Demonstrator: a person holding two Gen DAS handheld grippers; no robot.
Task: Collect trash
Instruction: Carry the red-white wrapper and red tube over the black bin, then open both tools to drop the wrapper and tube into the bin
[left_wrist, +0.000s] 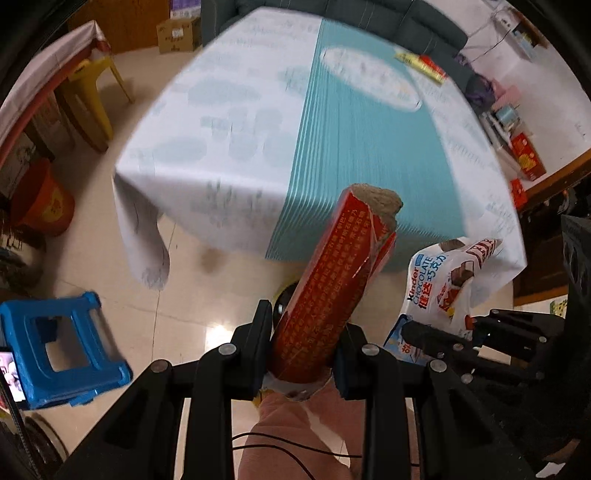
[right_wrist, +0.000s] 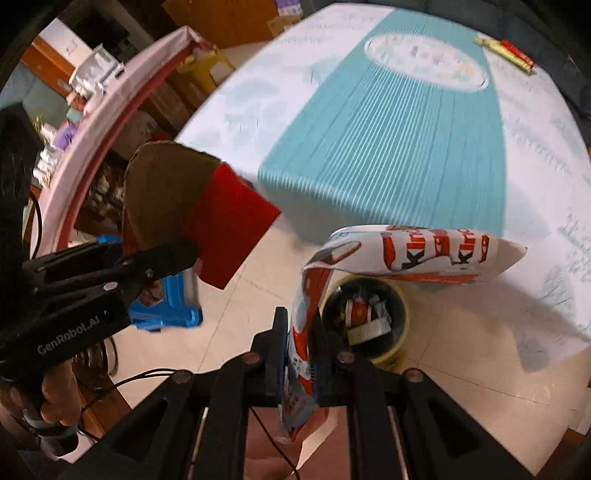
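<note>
Two wrappers (left_wrist: 328, 280) (right_wrist: 417, 251) gripped — bin (right_wrist: 365, 317) below

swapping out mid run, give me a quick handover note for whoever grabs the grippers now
Left gripper: shut on a torn red box, held over the floor.
Right gripper: shut on a white chocolate wrapper, hanging just above the yellow bin.
The bin stands on the floor by the table and already holds some trash.
Left to do: drop both pieces in the bin, then fetch the yellow and red wrapper at the table's far side.
</note>
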